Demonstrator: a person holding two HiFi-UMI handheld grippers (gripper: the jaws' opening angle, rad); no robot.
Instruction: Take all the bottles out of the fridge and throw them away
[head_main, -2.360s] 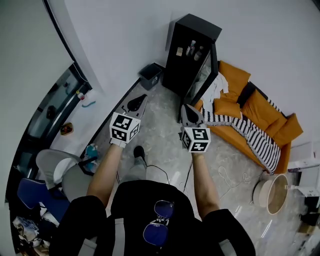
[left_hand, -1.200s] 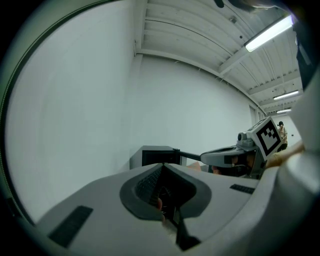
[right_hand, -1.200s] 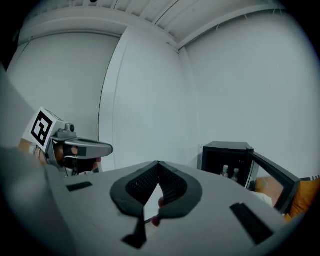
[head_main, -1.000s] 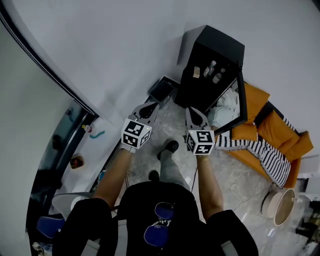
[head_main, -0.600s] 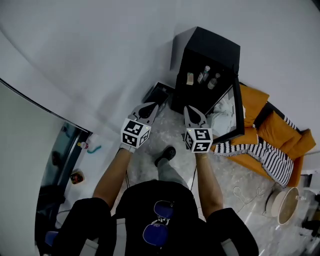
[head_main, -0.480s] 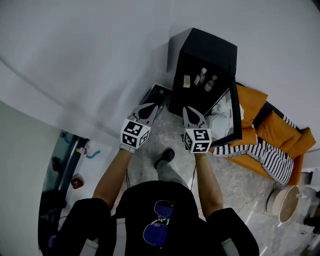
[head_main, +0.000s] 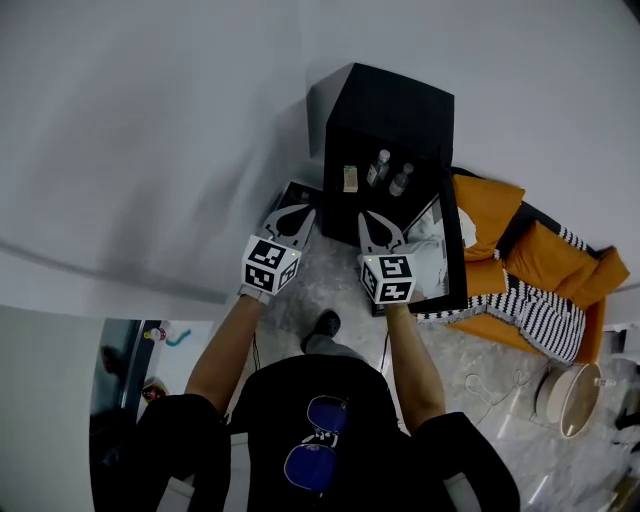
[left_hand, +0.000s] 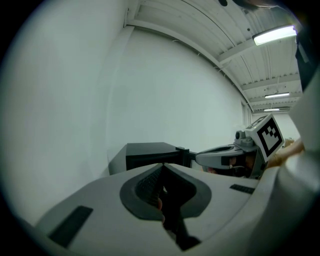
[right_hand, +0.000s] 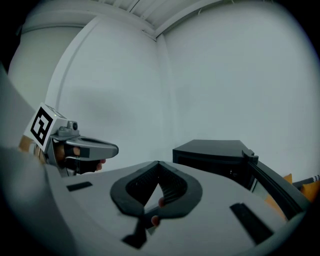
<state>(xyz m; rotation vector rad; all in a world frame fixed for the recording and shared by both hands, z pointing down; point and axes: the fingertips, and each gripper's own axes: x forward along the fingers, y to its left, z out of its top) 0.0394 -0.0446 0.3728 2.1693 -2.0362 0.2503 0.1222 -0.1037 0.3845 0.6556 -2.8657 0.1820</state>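
The left gripper (head_main: 296, 211) and the right gripper (head_main: 374, 219) are both closed, the jaws meeting at the tips, and neither one holds anything. They are side by side and point toward the black fridge (head_main: 392, 98), whose door (head_main: 452, 245) stands open. Two bottles (head_main: 379, 167) stand on a shelf inside it, near a small box (head_main: 351, 178), apart from both grippers.

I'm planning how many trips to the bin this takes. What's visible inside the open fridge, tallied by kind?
Bottles: 2
Pale boxy container, kind unclear: 1
Total: 3
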